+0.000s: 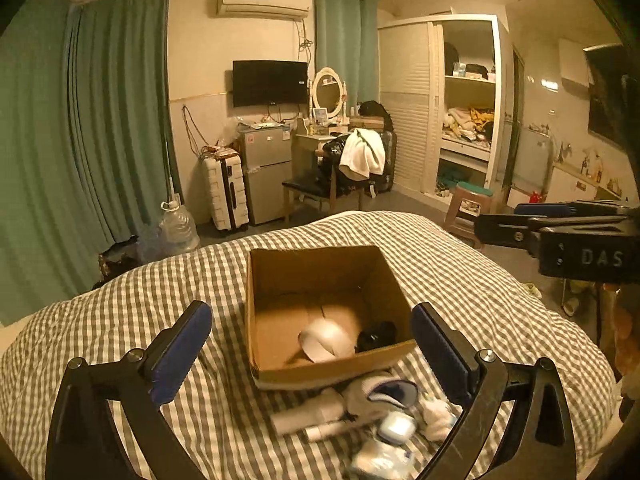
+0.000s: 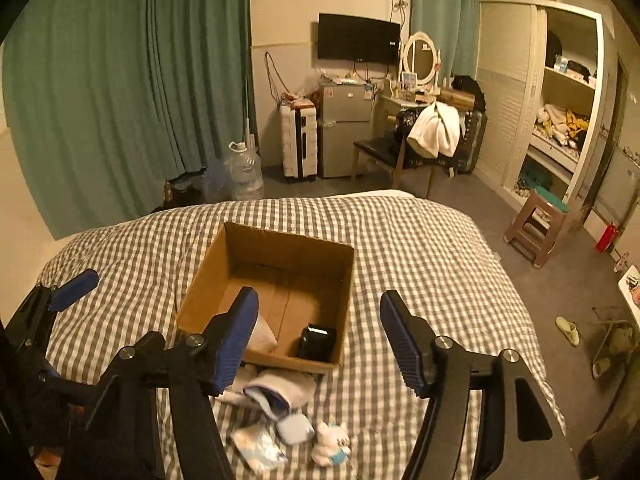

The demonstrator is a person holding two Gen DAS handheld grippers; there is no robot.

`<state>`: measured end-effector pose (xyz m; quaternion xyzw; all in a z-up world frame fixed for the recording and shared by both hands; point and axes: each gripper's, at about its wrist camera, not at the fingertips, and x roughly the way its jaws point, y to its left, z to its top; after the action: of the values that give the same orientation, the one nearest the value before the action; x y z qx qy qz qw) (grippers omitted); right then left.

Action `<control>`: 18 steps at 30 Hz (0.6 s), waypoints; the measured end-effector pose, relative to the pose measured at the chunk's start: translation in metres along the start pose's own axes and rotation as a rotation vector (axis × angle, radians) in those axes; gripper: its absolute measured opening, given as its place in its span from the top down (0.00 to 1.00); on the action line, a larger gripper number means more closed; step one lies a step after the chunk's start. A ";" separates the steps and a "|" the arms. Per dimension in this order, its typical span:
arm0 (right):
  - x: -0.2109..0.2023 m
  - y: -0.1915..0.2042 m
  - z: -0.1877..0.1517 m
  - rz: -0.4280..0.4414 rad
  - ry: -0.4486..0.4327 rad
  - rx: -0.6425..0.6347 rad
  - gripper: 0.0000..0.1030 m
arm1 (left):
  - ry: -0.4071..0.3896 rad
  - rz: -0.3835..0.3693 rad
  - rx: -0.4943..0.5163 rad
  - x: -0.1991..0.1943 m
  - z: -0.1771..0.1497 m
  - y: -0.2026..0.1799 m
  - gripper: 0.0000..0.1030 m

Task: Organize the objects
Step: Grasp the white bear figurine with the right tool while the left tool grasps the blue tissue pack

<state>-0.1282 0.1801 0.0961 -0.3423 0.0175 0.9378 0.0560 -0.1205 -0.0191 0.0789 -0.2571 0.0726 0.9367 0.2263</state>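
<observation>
An open cardboard box (image 1: 320, 264) (image 2: 280, 244) sits on the checked bed. Inside lie a white rolled item (image 1: 326, 340) (image 2: 262, 336) and a black item (image 1: 376, 336) (image 2: 316, 342). In front of the box lie a white sock (image 1: 376, 394) (image 2: 280, 392), a small pale case (image 1: 396, 428) (image 2: 294, 428), a white plush toy (image 2: 330, 444) and a plastic packet (image 2: 258, 448). My left gripper (image 1: 312, 344) is open and empty, above the pile near the box front. My right gripper (image 2: 320, 332) is open and empty, above the box's near edge. It also shows at the right of the left wrist view (image 1: 560, 224).
The grey-checked bedcover (image 1: 120, 320) (image 2: 420, 248) ends at its far edge. Beyond stand a suitcase (image 2: 298, 140), a small fridge (image 2: 344, 132), a chair with clothes (image 2: 400, 148), a water jug (image 2: 244, 172), a stool (image 2: 536, 224) and an open wardrobe (image 2: 560, 112).
</observation>
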 end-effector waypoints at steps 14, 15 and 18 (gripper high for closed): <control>-0.035 -0.034 -0.081 -0.015 0.007 -0.056 0.30 | 0.093 0.069 -0.061 0.004 -0.050 -0.032 0.00; -0.029 -0.034 -0.091 -0.010 0.016 -0.053 0.30 | 0.100 0.074 -0.069 0.010 -0.059 -0.031 0.00; -0.007 -0.034 -0.115 -0.001 0.047 -0.046 0.30 | 0.127 0.090 -0.084 0.030 -0.082 -0.028 0.00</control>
<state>-0.0451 0.2051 0.0125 -0.3652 -0.0030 0.9297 0.0480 -0.0935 -0.0032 -0.0072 -0.3216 0.0591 0.9300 0.1680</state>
